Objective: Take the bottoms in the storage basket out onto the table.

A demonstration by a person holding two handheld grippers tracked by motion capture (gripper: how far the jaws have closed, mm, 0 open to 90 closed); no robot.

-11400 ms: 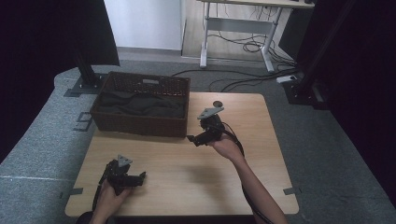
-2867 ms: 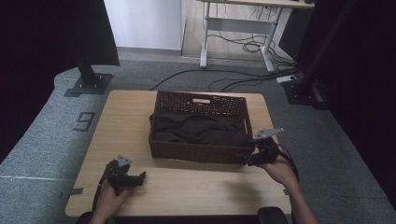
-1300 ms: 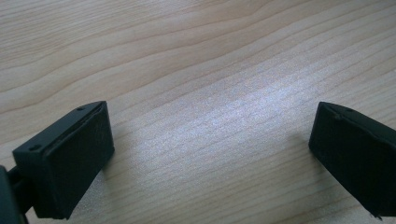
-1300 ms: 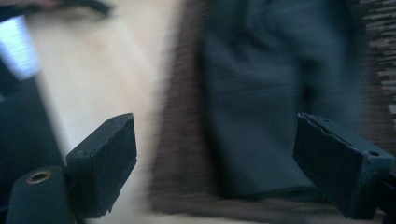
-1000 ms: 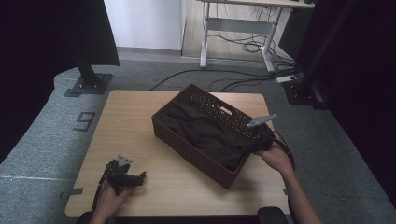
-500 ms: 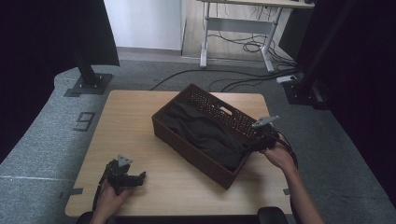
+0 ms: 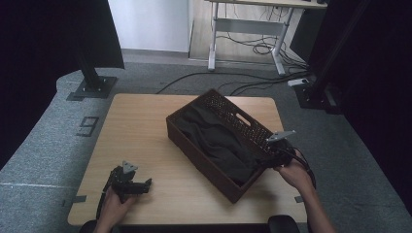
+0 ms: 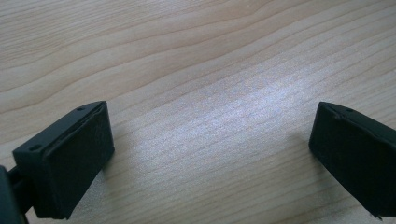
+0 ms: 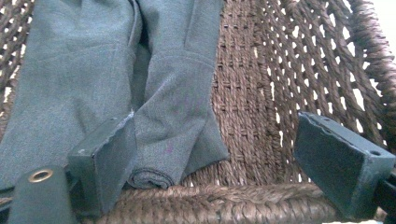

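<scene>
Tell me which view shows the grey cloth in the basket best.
The right gripper view: the grey cloth lies close up, its folds and rolled hem clear against the woven basket wall, between the open jaws of the right hand-held gripper. The high view gives the cloth as one dark mass. The left gripper view looks at bare table.

"9" on floor mat [image 7: 87,126]

A light wooden tabletop [image 7: 145,126] fills the middle of the frame. A dark woven basket [image 7: 206,162] stands on it, set askew right of centre, its near corner close to the lower right edge; grey cloth [image 7: 218,143] lies inside
</scene>
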